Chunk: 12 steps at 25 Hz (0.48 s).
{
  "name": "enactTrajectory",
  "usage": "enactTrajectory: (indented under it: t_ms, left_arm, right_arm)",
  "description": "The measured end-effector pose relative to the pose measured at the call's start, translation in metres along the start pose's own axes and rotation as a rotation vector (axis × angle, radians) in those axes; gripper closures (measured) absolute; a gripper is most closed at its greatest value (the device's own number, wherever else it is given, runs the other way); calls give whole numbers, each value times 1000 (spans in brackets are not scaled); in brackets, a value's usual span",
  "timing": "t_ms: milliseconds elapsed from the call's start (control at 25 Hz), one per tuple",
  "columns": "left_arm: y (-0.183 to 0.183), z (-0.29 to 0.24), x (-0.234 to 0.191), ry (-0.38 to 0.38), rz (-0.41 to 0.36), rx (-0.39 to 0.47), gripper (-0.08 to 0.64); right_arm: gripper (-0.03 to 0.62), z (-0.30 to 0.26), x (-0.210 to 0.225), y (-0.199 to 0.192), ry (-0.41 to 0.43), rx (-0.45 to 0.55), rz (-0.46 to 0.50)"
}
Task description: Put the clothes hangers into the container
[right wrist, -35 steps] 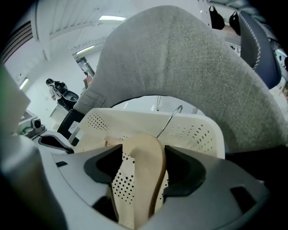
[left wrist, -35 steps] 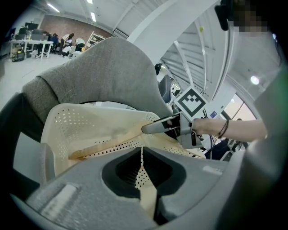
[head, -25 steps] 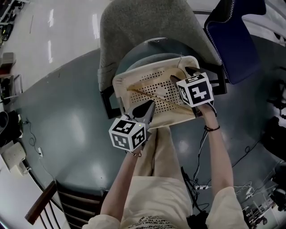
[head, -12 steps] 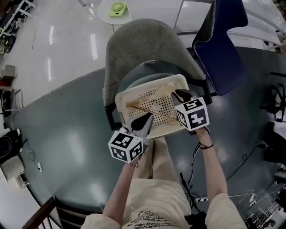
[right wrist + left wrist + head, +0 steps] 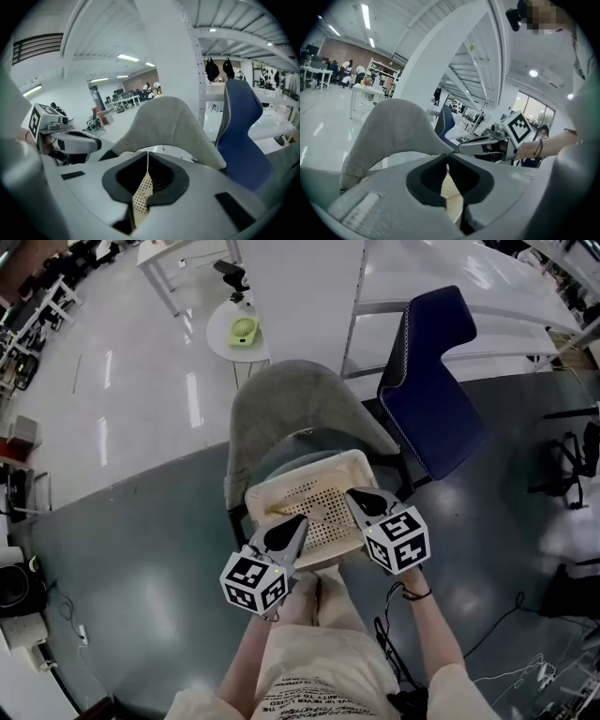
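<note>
Right gripper (image 5: 354, 495): jaws have just been closing and now meet tip to tip with nothing between them; it hangs over the near right rim of the container (image 5: 265, 491)
Left gripper (image 5: 300, 521): jaws together as well, empty, above the near left rim
Container detail: cream perforated basket, upright and open-topped, on the seat of the grey chair (image 5: 291, 399)
Clothes hanger (image 5: 281, 511): one thin wooden bar lies slantwise on the basket floor; its hook cannot be made out, and no other hanger shows outside
Handling: looks light and stiff; the smooth wood may slip between flat pads, and being long it would likely swing if taken at one end
Where to grip: probably best near the middle, by the neck, with the pads across the bar
Task state: appears done for what is in view
</note>
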<state>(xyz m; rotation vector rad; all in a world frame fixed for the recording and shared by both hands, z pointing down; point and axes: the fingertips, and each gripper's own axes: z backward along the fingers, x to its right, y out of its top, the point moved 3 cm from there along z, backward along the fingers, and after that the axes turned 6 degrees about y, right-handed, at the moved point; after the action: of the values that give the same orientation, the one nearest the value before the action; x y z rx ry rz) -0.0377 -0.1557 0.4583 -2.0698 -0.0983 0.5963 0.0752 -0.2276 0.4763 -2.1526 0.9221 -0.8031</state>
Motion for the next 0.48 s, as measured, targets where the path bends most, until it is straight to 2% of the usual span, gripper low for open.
enactTrajectory:
  t_ms: [480]
  left_arm:
    - [66, 31, 34, -32, -123, 136, 529]
  right_arm:
    - [584, 67, -27, 45, 3, 228, -62]
